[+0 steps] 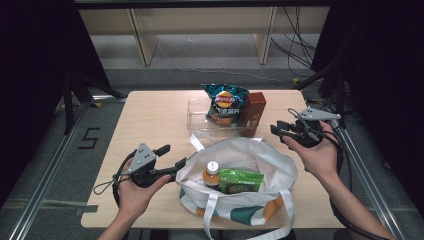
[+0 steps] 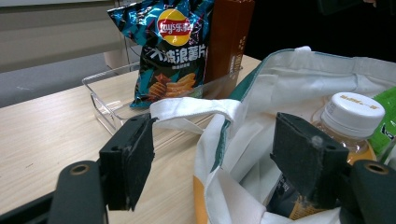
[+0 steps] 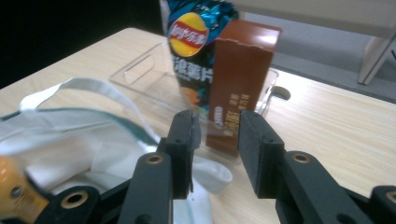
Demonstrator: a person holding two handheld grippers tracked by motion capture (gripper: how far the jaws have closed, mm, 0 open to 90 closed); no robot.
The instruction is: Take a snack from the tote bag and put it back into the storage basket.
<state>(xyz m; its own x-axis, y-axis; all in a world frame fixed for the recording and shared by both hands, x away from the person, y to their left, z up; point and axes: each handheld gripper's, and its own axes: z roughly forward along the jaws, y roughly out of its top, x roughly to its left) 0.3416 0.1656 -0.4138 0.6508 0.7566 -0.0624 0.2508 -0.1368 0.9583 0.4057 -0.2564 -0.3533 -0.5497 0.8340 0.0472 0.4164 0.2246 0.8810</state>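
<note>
A: Entry, tote bag [image 1: 250, 165]. White canvas with green and orange patches low on the front, white webbing straps. It sits on the near half of the wooden table [image 1: 150, 120], mouth gaping upward, one strap trailing off the near edge, another looped toward the clear tray [image 1: 197, 117].

B: Contents?

A: A bottle [image 1: 212, 174] with a white cap and orange liquid stands upright at the bag's left side. Just beside it, to its right, lies a green packet [image 1: 241, 181]. In the left gripper view the bottle cap [image 2: 354, 113] carries small orange lettering, too small to read.

B: Left gripper?

A: Left gripper [image 1: 170, 157] is held at the bag's left rim, jaws spread wide. Its own view shows the rim fabric and the white strap [image 2: 191, 109] lying between the two pads; whether either pad touches the cloth I cannot tell. Nothing clamped.

B: Right gripper?

A: Right gripper [image 1: 279, 129] is raised at the table's right side, just right of the tray and above the bag's far right corner. Jaws part-way apart, a modest gap, holding nothing. Its view looks along the jaws at the brown carton [image 3: 240, 84].

B: Tray?

A: It lies behind the bag. A blue chip bag [image 1: 225, 102] stands upright in it, yellow-and-red logo facing the person, with the brown carton touching it on the right, also upright.
</note>
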